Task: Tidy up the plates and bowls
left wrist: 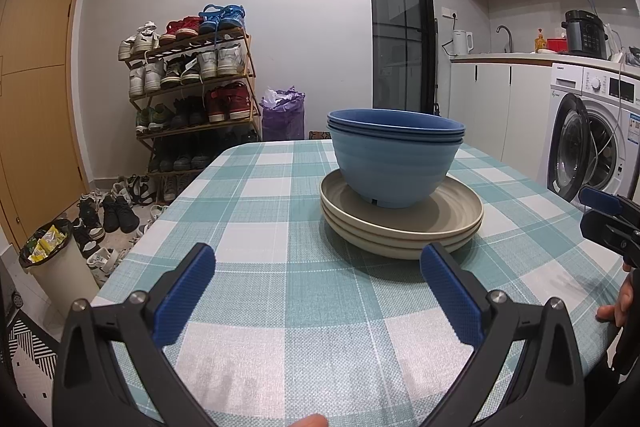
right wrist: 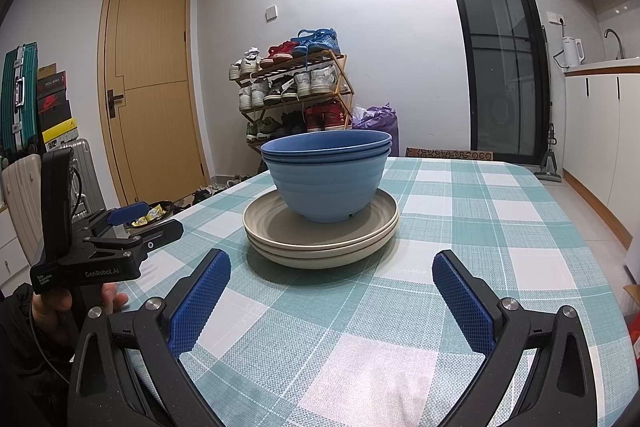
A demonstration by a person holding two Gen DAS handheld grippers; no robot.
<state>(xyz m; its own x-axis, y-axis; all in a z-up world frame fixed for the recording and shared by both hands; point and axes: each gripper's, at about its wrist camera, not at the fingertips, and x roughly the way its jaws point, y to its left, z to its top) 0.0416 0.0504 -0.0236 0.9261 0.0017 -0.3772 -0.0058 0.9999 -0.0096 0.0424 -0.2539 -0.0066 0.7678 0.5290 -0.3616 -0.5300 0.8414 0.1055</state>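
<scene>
Mid-table (left wrist: 280, 307), we see beige plates (left wrist: 402, 231) stacked, nested blue bowls (left wrist: 396, 163) on top. Looks like light, stiff, slick plastic; we'd grip rims. Left gripper (left wrist: 318, 291) and right gripper (right wrist: 330, 291): fingers spread, empty, just short of the stack.

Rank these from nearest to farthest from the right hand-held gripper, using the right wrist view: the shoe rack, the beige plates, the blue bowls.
From the right hand-held gripper:
1. Beige plates, stacked on the tablecloth just ahead.
2. Blue bowls, nested, standing on the plates' middle.
3. Shoe rack, against the far wall behind the table.
</scene>
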